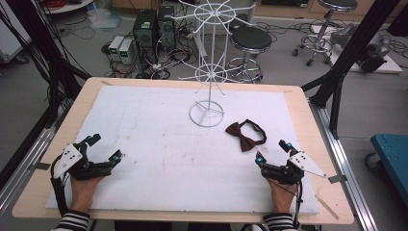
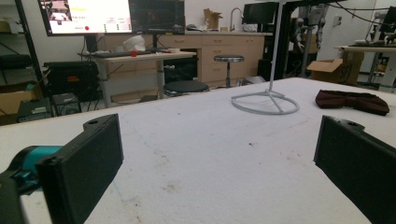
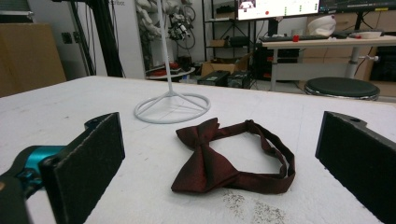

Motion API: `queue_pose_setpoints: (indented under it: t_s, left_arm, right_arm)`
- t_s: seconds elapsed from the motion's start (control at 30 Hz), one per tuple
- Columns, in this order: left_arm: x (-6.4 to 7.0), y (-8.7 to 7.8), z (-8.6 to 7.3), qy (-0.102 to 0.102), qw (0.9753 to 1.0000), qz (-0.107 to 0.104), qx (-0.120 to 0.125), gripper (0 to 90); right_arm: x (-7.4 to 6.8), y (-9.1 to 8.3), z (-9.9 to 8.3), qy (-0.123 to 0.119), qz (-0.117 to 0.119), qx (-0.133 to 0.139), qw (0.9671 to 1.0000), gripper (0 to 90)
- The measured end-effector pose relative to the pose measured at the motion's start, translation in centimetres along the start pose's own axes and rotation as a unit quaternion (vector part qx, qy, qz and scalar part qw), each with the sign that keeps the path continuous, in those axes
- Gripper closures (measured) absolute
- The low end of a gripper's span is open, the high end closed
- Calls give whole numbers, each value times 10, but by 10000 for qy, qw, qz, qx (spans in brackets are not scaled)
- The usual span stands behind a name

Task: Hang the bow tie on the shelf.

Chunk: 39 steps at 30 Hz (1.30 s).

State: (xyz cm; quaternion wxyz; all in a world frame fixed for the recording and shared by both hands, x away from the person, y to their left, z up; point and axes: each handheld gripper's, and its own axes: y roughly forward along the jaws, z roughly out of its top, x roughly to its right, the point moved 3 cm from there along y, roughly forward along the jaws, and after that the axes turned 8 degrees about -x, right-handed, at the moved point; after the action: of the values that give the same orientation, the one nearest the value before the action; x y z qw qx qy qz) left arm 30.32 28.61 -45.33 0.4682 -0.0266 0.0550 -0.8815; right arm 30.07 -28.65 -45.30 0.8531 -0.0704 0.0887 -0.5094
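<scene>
A dark red bow tie (image 1: 246,134) with its strap loop lies flat on the white pad, right of centre. It lies straight ahead of my right gripper (image 1: 272,152), whose jaws stand wide apart and empty; the tie (image 3: 224,158) sits between and beyond them. A white wire rack stand (image 1: 207,62) rises from its ring base (image 1: 206,114) just behind and left of the tie. My left gripper (image 1: 105,147) rests open and empty at the pad's near left; the ring base (image 2: 265,103) and the tie (image 2: 351,101) show far off to its right.
The white foam pad (image 1: 159,144) covers most of the wooden table (image 1: 57,130). Black frame posts (image 1: 337,72) flank the table. Beyond the far edge stand stools (image 1: 250,41), computer towers and cables on the floor.
</scene>
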Motion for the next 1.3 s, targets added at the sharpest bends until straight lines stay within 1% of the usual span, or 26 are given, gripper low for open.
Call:
queue_pose_setpoints:
  t_s: [0.07, 0.13, 0.27, 0.3, 0.43, 0.53, 0.6, 0.67, 0.73, 0.8, 0.87, 0.93, 1.0, 1.13, 1.3]
  left_arm:
    - [0, 0, 0, 0, 10000, 2, -2, 17]
    - [0, 0, 0, 1, 10000, 4, -3, 17]
    - [0, 0, 0, -10, 10000, -2, 1, 17]
    - [0, 0, 0, -14, 10000, -1, 1, 17]
    - [0, 0, 0, 16, 10000, 8, -9, 17]
    - [0, 0, 0, -4, 10000, 17, -9, 17]
    - [0, 0, 0, -3, 10000, 59, -35, 17]
    - [0, 0, 0, -25, 10000, 55, 4, 17]
    - [0, -1, 0, -4, 10000, 47, 55, 17]
    - [0, -1, 0, -9, 10000, 46, 57, 17]
    - [0, -1, 0, -9, 10000, 48, 57, 17]
    - [0, -1, 0, -13, 10000, 47, 59, 17]
    - [0, -1, 0, -14, 10000, 47, 57, 17]
    - [0, -1, 0, -16, 10000, 28, 53, 17]
    - [0, -1, 0, -16, 10000, 29, 56, 17]
  right_arm:
    - [0, 0, 0, 57, 14, -10, 10000, 5]
    - [0, 0, 0, 53, 9, -11, 10000, 5]
    - [0, 1, 0, -62, -42, 14, 10000, 5]
    - [-1, 0, 0, -16, -37, -22, 10000, 5]
    - [-1, 0, 0, -29, -46, -24, 10000, 5]
    - [-1, 0, 0, -64, -77, 3, 9999, 5]
    - [-1, 0, 0, -16, -68, -32, 10000, 5]
    - [-2, 1, 0, -15, -88, -47, 9999, 5]
    - [-1, 2, 0, -87, -107, -78, 9999, 5]
    - [-3, 3, 1, -76, -111, -165, 9998, 5]
    - [-2, 4, 1, -162, -130, -187, 9996, 6]
    - [-2, 4, 2, -138, -148, -233, 9995, 6]
    - [-1, 3, 4, -132, -153, -259, 9995, 5]
    - [0, 3, 15, -221, -155, -357, 9990, 6]
    - [-1, 5, 31, -346, -42, -544, 9979, 6]
